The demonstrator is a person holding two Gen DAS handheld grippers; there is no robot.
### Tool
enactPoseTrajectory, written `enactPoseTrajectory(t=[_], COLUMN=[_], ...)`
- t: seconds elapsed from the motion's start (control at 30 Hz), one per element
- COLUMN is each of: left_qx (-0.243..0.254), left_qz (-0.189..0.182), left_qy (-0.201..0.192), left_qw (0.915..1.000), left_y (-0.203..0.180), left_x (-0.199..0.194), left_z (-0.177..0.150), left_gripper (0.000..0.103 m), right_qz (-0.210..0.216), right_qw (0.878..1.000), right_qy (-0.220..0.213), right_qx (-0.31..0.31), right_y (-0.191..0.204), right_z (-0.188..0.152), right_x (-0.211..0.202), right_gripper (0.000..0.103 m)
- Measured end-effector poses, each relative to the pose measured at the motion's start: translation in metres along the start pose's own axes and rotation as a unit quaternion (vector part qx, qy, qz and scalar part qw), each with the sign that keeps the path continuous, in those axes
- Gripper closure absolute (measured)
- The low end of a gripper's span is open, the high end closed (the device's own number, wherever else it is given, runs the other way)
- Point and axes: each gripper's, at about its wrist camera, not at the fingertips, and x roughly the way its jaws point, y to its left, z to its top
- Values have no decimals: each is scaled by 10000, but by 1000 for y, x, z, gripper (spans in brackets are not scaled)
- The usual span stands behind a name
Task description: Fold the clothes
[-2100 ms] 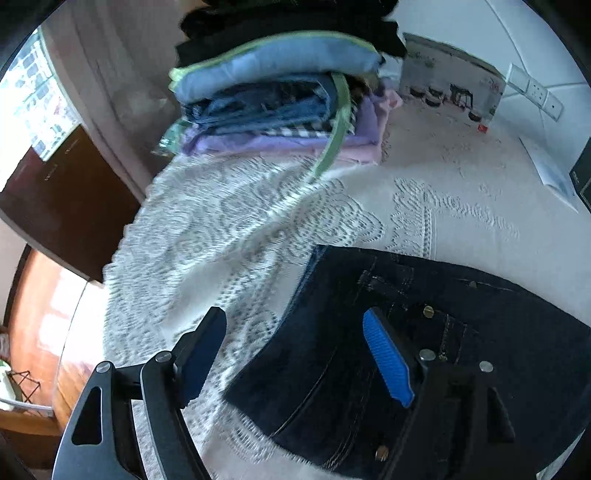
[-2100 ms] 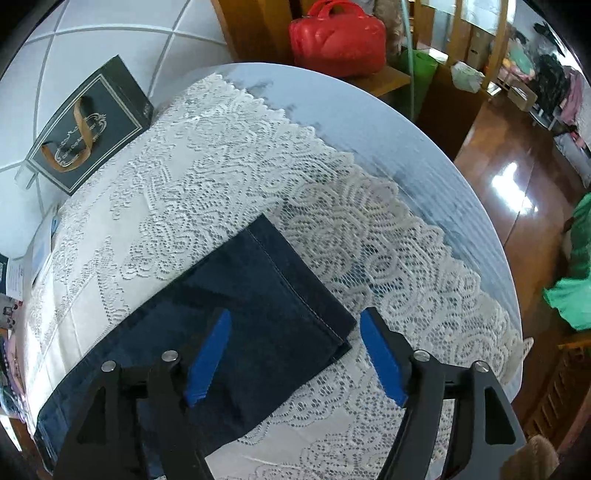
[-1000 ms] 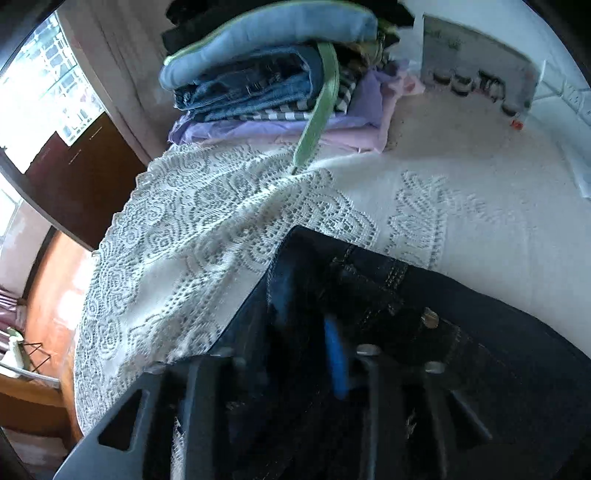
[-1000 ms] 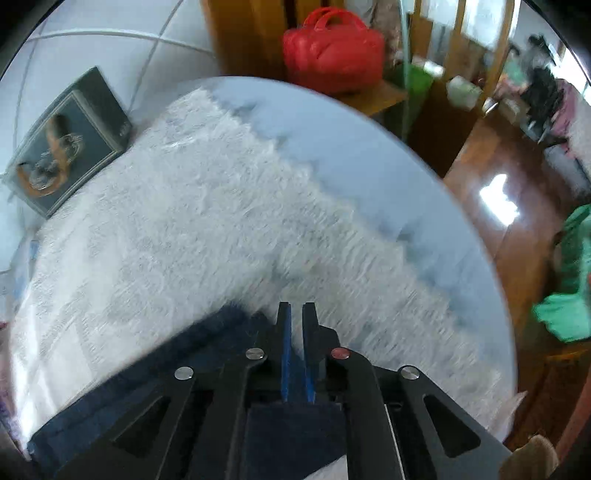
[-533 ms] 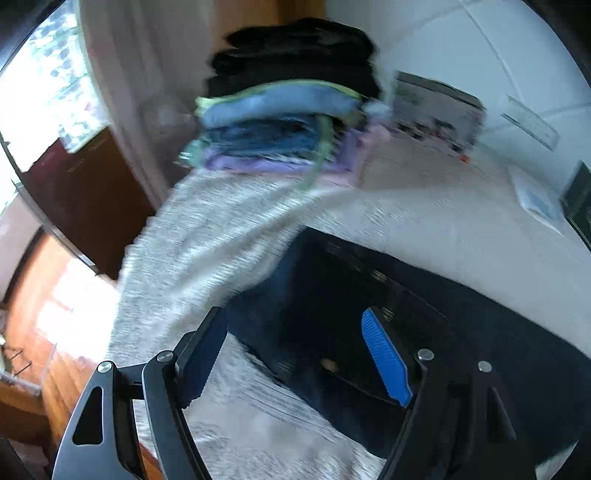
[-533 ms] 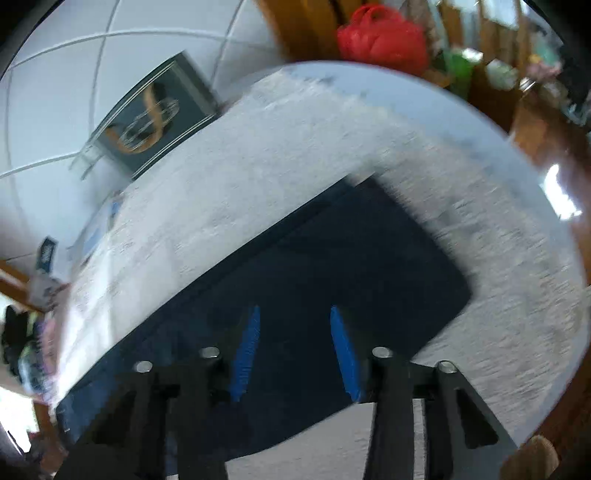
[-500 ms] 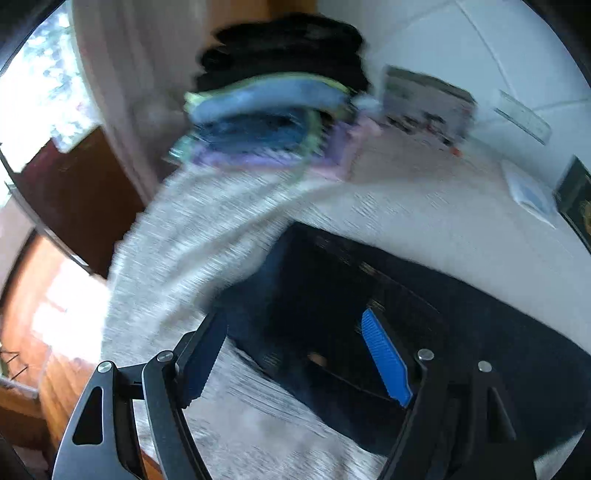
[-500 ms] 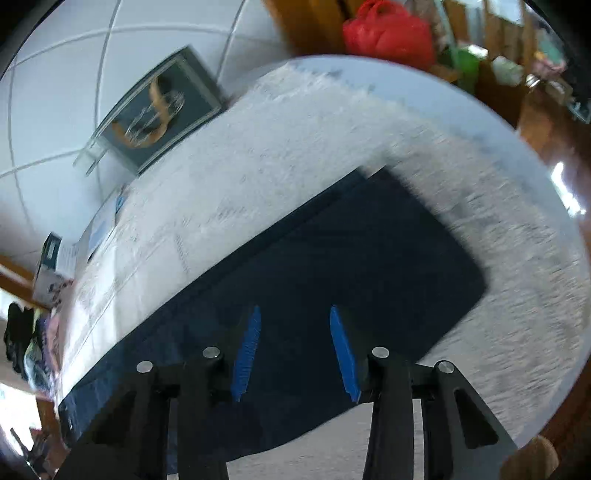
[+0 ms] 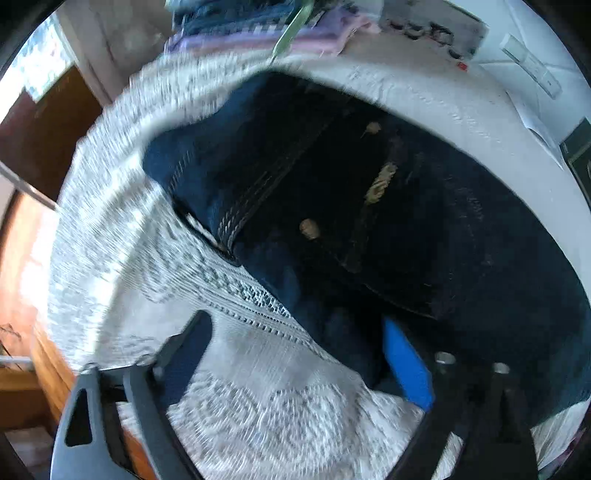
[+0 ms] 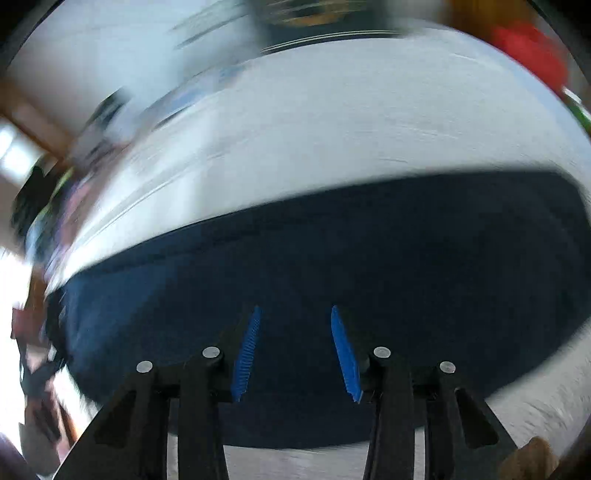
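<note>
We have the dark jeans lying flat on the lace tabletop. Our left gripper and right gripper both hover above them, fingers apart, gripping nothing. We should pinch both layers at the near edge, then lift evenly.

A round table with a white lace cloth holds the dark blue jeans, spread flat across it. At the far edge sits a pile of folded clothes, beside a small box
</note>
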Motion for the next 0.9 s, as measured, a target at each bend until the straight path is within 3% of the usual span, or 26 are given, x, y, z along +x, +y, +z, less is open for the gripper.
enactPoseTrajectory(t=[0.1, 0.17, 0.2, 0.23, 0.37, 0.4, 0.47, 0.53, 0.63, 0.8, 0.83, 0.9], left_qx=[172, 265, 426, 573, 861, 913, 1037, 1145, 1259, 1424, 1456, 1535], left_qz=[-264, -455, -541, -518, -339, -338, -465, -555, -498, -563, -598, -541], left_qy=[-543, -694, -652, -528, 20, 95, 138, 133, 9, -131, -199, -440], left_qw=[9980, 9962, 9955, 9956, 9957, 9952, 9934, 9918, 9908, 9881, 9873, 9857], left_y=[-12, -16, -18, -19, -7, -2, 4, 8, 9, 3, 1, -4], left_x=[-42, -52, -48, -39, 4, 12, 18, 22, 26, 20, 16, 7], left_z=[7, 15, 20, 26, 36, 37, 38, 38, 39, 36, 37, 39], left_gripper=[35, 46, 51, 67, 97, 97, 101, 101, 101, 96, 88, 61], right_qz=[522, 950, 1125, 1243, 1714, 1753, 1831, 1883, 1632, 1651, 1616, 1545], right_qw=[9943, 9837, 9784, 9739, 9471, 9412, 9302, 9234, 9180, 9232, 9275, 9357], right_qy=[266, 466, 597, 689, 1182, 1275, 1466, 1619, 1907, 2055, 1965, 1783], right_qx=[-887, -1455, -1631, -1769, -2445, -2592, -2824, -2927, -3071, -2797, -2740, -2624], right_y=[74, 137, 164, 184, 290, 309, 349, 376, 400, 392, 387, 378], right_z=[7, 3, -2, -6, -40, -50, -69, -82, -101, -95, -90, -79], right_x=[24, 42, 50, 56, 82, 88, 103, 118, 142, 150, 146, 138], right_gripper=[63, 63, 63, 66, 79, 86, 88, 88, 88, 90, 90, 87])
